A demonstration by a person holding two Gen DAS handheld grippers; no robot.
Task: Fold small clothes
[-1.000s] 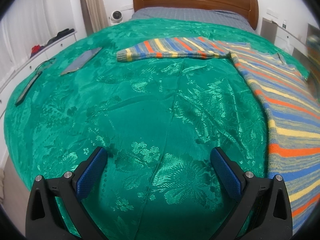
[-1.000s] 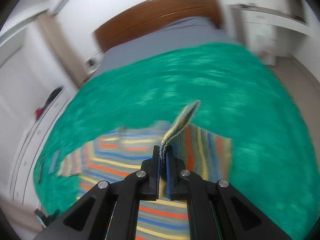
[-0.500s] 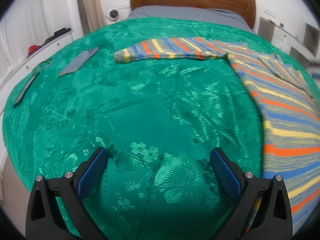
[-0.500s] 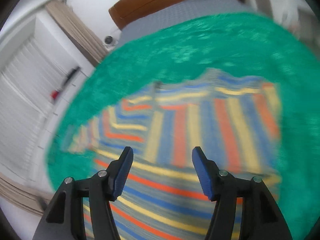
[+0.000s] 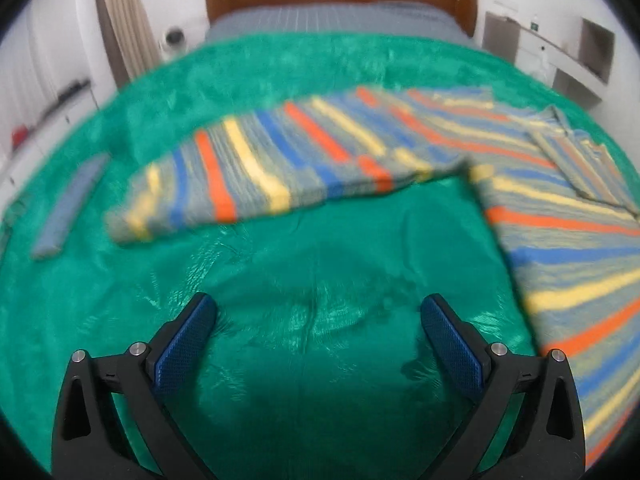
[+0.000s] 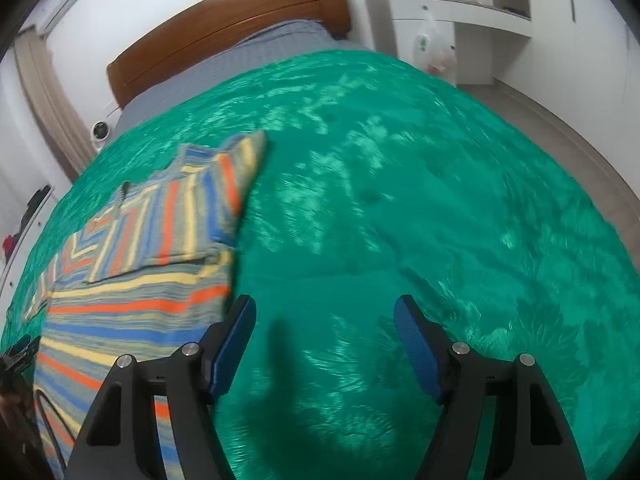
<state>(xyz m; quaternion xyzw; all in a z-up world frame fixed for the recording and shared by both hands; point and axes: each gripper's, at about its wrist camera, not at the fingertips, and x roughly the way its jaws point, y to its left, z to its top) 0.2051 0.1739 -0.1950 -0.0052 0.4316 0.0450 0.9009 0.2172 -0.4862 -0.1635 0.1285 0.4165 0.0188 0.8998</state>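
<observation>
Sweater [image 5: 560, 200], striped in orange, yellow, blue and grey, lies flat on a green patterned bedspread [image 5: 320, 264]. In the left wrist view its body fills the right side of the frame, and one sleeve [image 5: 256, 176] stretches out flat toward the left, across the centre of the picture. A second sleeve [image 5: 580, 168] lies folded over the body at the upper right. In the right wrist view the same garment occupies the left half of the frame, with the folded sleeve [image 6: 192, 208] resting on the chest area and its cuff pointing toward the upper centre.

Left gripper [image 5: 320, 340] sits at the bottom of its view with its blue pads spread wide. Only bare bedspread shows between them; nothing is held. The outstretched sleeve lies beyond the fingertips, apart from them.

Right gripper [image 6: 324, 340] sits at the bottom of its view, its jaws having just been opening, now standing wide apart. Nothing is between the pads except green bedspread. The left fingertip lies just beside the sweater's right edge; whether it touches cannot be told.

Surroundings: a wooden headboard [image 6: 224, 28] at the top of both views, grey bedding below it. A flat grey-blue object [image 5: 72, 208] lies on the bedspread at the left of the left wrist view, too blurred to identify. White shelving [image 6: 452, 24] stands at the upper right of the right wrist view, with a white plastic bag [image 6: 434, 48] in front of it; its contents cannot be made out.
</observation>
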